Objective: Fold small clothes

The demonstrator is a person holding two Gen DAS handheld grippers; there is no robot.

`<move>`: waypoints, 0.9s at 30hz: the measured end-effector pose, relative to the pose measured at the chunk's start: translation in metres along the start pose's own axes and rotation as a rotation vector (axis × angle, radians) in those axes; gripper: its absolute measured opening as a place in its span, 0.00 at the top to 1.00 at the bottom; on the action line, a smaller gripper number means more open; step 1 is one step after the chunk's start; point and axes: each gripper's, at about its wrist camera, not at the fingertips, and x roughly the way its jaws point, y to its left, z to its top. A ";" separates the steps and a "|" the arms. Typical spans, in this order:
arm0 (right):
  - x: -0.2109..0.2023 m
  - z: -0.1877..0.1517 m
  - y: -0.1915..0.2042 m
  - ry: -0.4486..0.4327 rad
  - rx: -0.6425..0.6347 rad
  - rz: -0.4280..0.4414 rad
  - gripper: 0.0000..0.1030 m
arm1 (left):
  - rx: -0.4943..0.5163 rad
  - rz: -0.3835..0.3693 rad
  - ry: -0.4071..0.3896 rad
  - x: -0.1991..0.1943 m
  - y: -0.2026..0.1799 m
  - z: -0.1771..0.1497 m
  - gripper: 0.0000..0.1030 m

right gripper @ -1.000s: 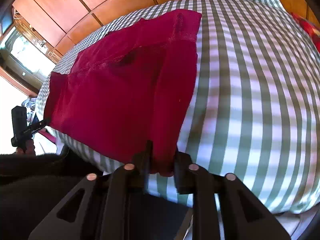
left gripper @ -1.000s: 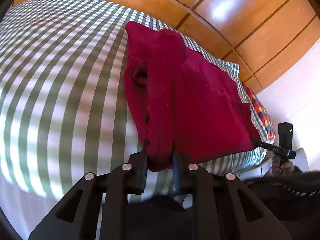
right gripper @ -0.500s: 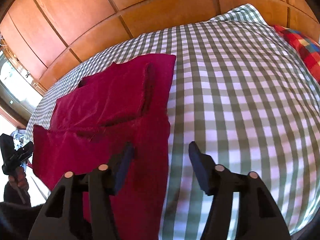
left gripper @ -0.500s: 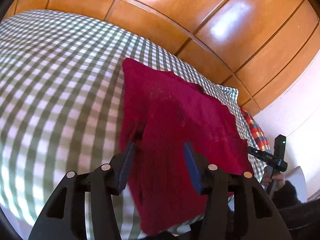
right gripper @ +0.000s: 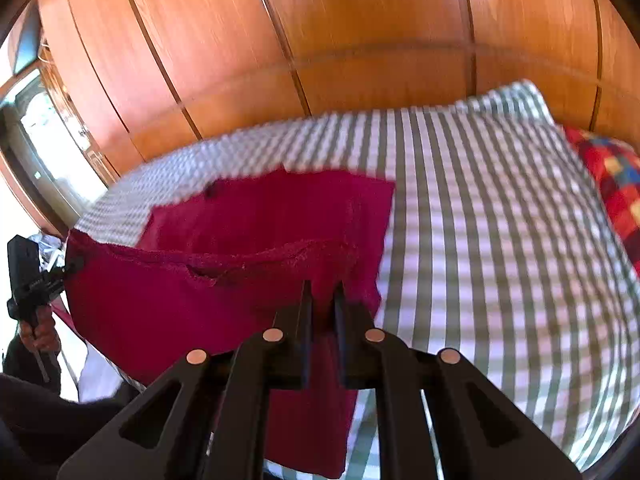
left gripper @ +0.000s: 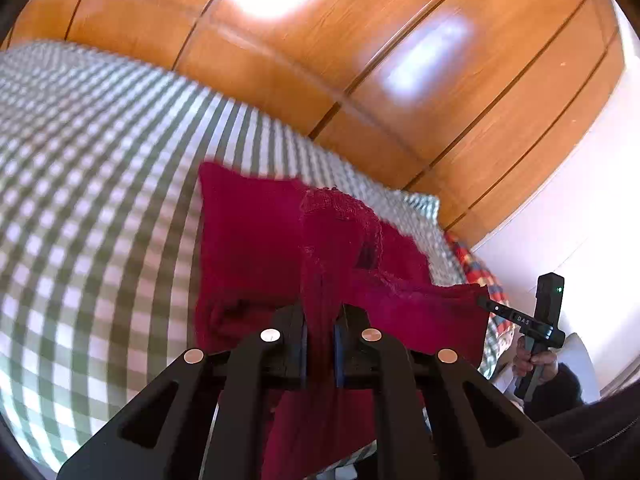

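So the left wrist cam shows the wall side of the bed (left gripper: 92, 208): wood panels (left gripper: 360, 92), a white wall off to the right, and the right gripper (left gripper: 486, 303) down in the corner in the person's hand (left gripper: 536, 360), nipping the far corner of the red cloth (left gripper: 248, 240). The right wrist cam gives you the opposite side: a bright window (right gripper: 52, 152) at the left edge, a much bigger stretch of the checked bed (right gripper: 500, 260), a red patchwork pillow (right gripper: 612, 184) at the right, and the left gripper (right gripper: 66, 270) held in the other hand (right gripper: 40, 330), hanging on to the cloth (right gripper: 180, 312) corner there. Both sets of jaws are clenched on the cloth: in each close-up, a bunch of red fabric comes up right between the two fingers, with more hanging down below them. The near edge is lifted off the bed and stretched between the two grippers, its frayed hem running across the right view. The far half lies flat on the bed behind it. The edges of both frames are blurry. Nothing container-like in either view.
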 end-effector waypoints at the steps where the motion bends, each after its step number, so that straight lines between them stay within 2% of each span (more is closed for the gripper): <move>1: 0.000 0.008 -0.003 -0.013 0.005 0.005 0.92 | 0.007 -0.003 -0.022 -0.004 -0.003 0.007 0.92; 5: 0.026 0.047 -0.008 -0.031 0.018 -0.030 0.92 | 0.027 0.032 -0.057 0.002 -0.003 0.041 0.92; 7: 0.047 0.067 -0.016 -0.025 0.044 -0.047 0.92 | 0.028 0.050 -0.057 0.015 0.001 0.061 0.92; 11: 0.097 0.097 -0.036 0.007 0.104 -0.089 0.92 | 0.035 0.139 -0.027 0.059 0.015 0.101 0.92; 15: 0.146 0.107 -0.048 0.071 0.130 -0.136 0.92 | 0.029 0.213 0.036 0.109 0.033 0.127 0.92; 20: 0.178 0.095 -0.062 0.135 0.173 -0.152 0.90 | -0.002 0.298 0.141 0.156 0.060 0.127 0.92; 22: 0.173 0.091 -0.067 0.121 0.200 -0.145 0.75 | -0.024 0.318 0.171 0.162 0.069 0.121 0.92; 23: 0.168 0.089 -0.069 0.109 0.214 -0.133 0.67 | -0.039 0.300 0.174 0.160 0.071 0.120 0.90; 24: 0.160 0.086 -0.070 0.093 0.220 -0.127 0.53 | -0.053 0.284 0.170 0.156 0.073 0.119 0.88; 27: 0.134 0.071 -0.065 0.070 0.210 -0.093 0.51 | -0.068 0.249 0.127 0.125 0.076 0.113 0.86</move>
